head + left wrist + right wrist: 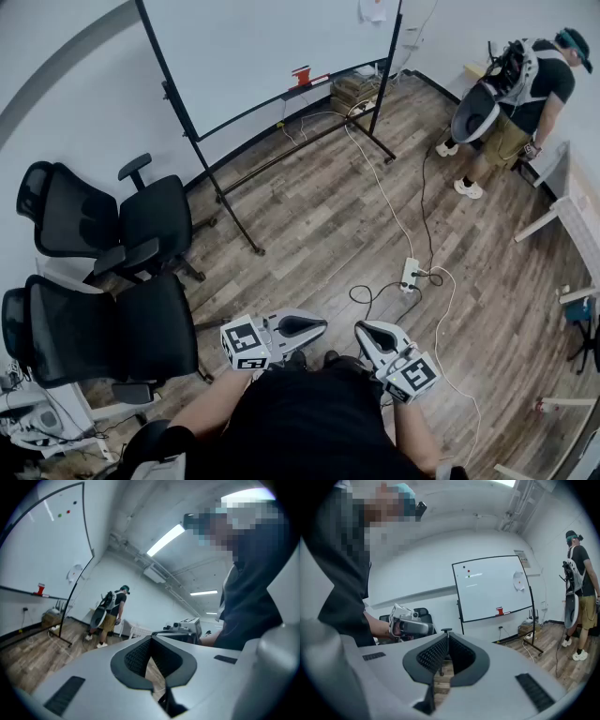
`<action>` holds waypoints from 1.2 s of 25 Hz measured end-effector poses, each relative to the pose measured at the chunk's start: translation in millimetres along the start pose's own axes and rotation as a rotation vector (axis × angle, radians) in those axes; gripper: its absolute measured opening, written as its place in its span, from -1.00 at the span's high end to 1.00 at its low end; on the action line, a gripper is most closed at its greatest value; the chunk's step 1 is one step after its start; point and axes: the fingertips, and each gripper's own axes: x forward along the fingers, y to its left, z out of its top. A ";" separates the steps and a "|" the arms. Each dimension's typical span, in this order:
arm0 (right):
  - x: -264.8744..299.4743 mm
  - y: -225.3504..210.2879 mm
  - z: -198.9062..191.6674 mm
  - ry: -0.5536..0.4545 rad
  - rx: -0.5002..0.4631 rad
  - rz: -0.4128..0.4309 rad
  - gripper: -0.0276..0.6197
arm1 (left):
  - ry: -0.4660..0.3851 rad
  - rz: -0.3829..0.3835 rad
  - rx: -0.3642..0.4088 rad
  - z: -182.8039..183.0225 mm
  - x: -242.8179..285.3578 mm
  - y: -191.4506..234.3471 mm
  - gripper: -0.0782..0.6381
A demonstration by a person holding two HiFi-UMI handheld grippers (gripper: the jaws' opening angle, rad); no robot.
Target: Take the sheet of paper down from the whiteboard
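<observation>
You're holding L gripper & R gripper close to your body, both w/ jaws together, empty. The sheet of paper is hanging at the whiteboard top-right corner, well apart from both.

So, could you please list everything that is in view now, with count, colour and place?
whiteboard: one, white, top centre
paper: one, white, whiteboard's upper right
red item: one, red, whiteboard tray
chairs: two, black, left
power strip: one, white, floor centre
cables: several, white and black, floor
bystander: one, dark shirt, top right
left gripper: one, grey, shut, empty
right gripper: one, grey, shut, empty
</observation>
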 end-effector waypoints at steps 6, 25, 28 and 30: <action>3.9 43.9 14.5 -0.002 -0.017 0.018 0.84 | -0.057 0.027 -0.001 2.4 -26.5 -10.2 0.75; -21.8 6.8 -5.2 0.036 0.039 -0.205 0.84 | -0.171 -0.070 -0.054 9.7 -23.5 -13.8 0.75; -23.6 -13.2 -1.3 -0.001 0.086 -0.175 0.84 | -0.149 -0.048 -0.048 11.1 -15.3 4.8 0.75; -15.2 -24.2 -2.8 0.019 0.092 -0.167 0.84 | -0.129 -0.032 -0.056 12.7 -8.6 17.6 0.75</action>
